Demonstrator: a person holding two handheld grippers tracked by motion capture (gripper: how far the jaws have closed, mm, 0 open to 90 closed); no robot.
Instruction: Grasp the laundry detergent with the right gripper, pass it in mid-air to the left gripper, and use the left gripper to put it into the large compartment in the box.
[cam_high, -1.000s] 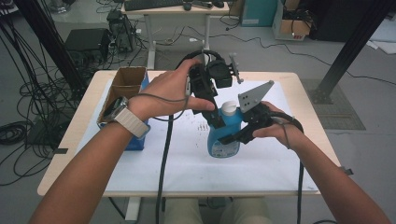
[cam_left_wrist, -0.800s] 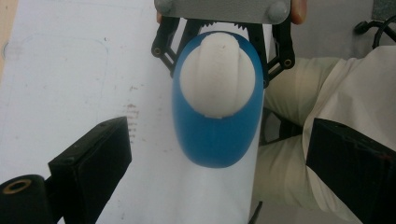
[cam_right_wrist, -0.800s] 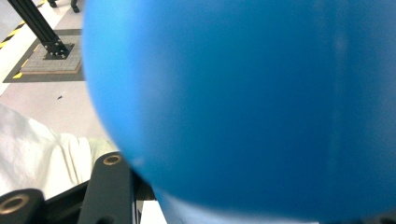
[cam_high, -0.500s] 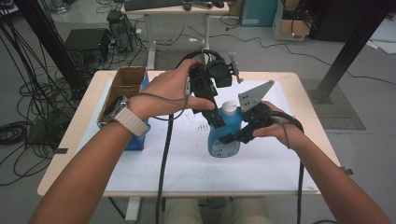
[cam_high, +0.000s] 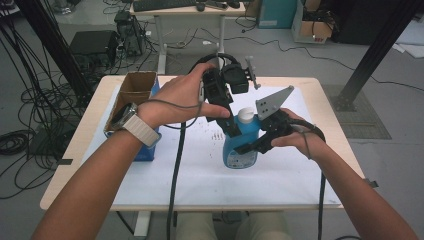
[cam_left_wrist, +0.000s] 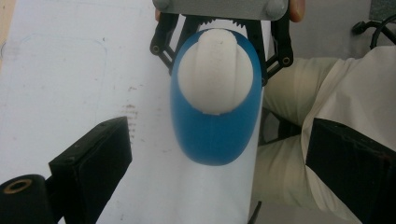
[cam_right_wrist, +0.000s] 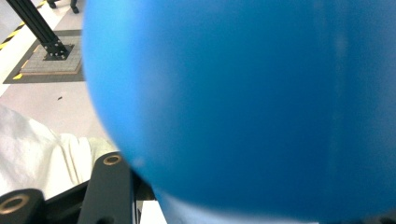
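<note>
A blue bottle (cam_high: 239, 145) with a white cap (cam_high: 245, 115) stands on the white paper at the table's middle. My right gripper (cam_high: 247, 146) comes in from the right and is shut on the bottle's body. In the right gripper view the blue bottle (cam_right_wrist: 243, 107) presses close against the camera. My left gripper (cam_high: 229, 124) hangs over the bottle and points down, open. In the left gripper view its black jaws stand wide apart above the cap (cam_left_wrist: 217, 70). The right gripper's fingers (cam_left_wrist: 161, 39) clasp the bottle on the far side.
An open cardboard box (cam_high: 132, 92) sits at the table's left, with a blue box (cam_high: 149, 150) in front of it. White paper (cam_high: 200, 175) covers most of the wooden tabletop (cam_high: 90, 130). The person's light trousers (cam_left_wrist: 336, 102) lie past the near edge. Cables trail on the floor at left.
</note>
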